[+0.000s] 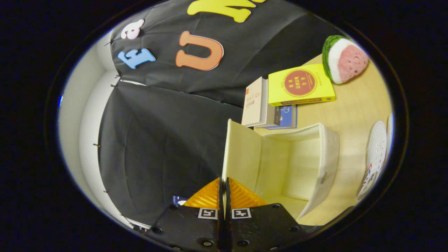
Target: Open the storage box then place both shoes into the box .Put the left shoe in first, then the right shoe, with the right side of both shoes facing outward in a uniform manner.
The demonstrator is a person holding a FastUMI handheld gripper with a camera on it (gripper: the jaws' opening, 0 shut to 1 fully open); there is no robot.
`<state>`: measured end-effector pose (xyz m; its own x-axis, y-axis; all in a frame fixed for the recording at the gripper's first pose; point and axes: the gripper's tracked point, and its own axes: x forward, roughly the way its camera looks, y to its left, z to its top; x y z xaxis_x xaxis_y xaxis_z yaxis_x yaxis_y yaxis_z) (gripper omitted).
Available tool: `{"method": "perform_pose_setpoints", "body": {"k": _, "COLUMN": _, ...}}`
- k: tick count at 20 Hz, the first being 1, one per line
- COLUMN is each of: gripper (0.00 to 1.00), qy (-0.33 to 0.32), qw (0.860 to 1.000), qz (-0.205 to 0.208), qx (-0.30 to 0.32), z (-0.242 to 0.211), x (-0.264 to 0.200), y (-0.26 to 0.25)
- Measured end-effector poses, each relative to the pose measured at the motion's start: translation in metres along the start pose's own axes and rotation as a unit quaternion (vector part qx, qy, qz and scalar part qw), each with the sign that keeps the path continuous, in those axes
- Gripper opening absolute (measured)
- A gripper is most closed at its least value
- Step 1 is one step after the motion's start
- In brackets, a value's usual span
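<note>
The gripper (224,185) has its fingers pressed together on the thin edge of the storage box's lid (241,154), which stands raised like a flap, so the box looks open. The storage box (325,157) sits just ahead and to the right of the fingers on the wooden table (353,105), its mouth bare inside. A white shoe (376,154) lies farther right, beyond the box's right wall and apart from it, its long axis running near to far. Books (301,85) and a watermelon toy (344,59) stand at the far side. Reaching the shoe likely means letting go and swinging right past the box
</note>
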<state>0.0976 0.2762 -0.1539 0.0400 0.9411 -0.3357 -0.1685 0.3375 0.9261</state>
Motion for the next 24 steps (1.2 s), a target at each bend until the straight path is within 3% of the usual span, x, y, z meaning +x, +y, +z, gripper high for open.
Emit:
{"method": "perform_pose_setpoints", "body": {"k": 11, "gripper": 0.05, "qy": 0.032, "qw": 0.999, "qz": 0.004, "qx": -0.026, "z": -0.020, "x": 0.114, "y": 0.060}}
{"method": "perform_pose_setpoints", "body": {"k": 13, "gripper": 0.14, "qy": 0.041, "qw": 0.999, "qz": 0.008, "qx": -0.021, "z": -0.024, "x": 0.122, "y": 0.071}}
{"method": "perform_pose_setpoints", "body": {"k": 14, "gripper": 0.43, "qy": 0.051, "qw": 0.998, "qz": 0.005, "qx": -0.019, "z": -0.027, "x": 0.126, "y": 0.072}}
{"method": "perform_pose_setpoints", "body": {"k": 18, "gripper": 0.72, "qy": 0.067, "qw": 0.997, "qz": -0.029, "qx": -0.027, "z": -0.036, "x": 0.132, "y": 0.063}}
{"method": "perform_pose_setpoints", "body": {"k": 20, "gripper": 0.72, "qy": 0.076, "qw": 0.996, "qz": -0.030, "qx": -0.018, "z": -0.042, "x": 0.125, "y": 0.062}}
{"method": "perform_pose_setpoints", "body": {"k": 23, "gripper": 0.82, "qy": 0.070, "qw": 0.993, "qz": -0.094, "qx": -0.034, "z": -0.039, "x": 0.101, "y": 0.023}}
{"method": "perform_pose_setpoints", "body": {"k": 24, "gripper": 0.92, "qy": 0.067, "qw": 0.991, "qz": -0.112, "qx": -0.040, "z": -0.037, "x": 0.091, "y": 0.011}}
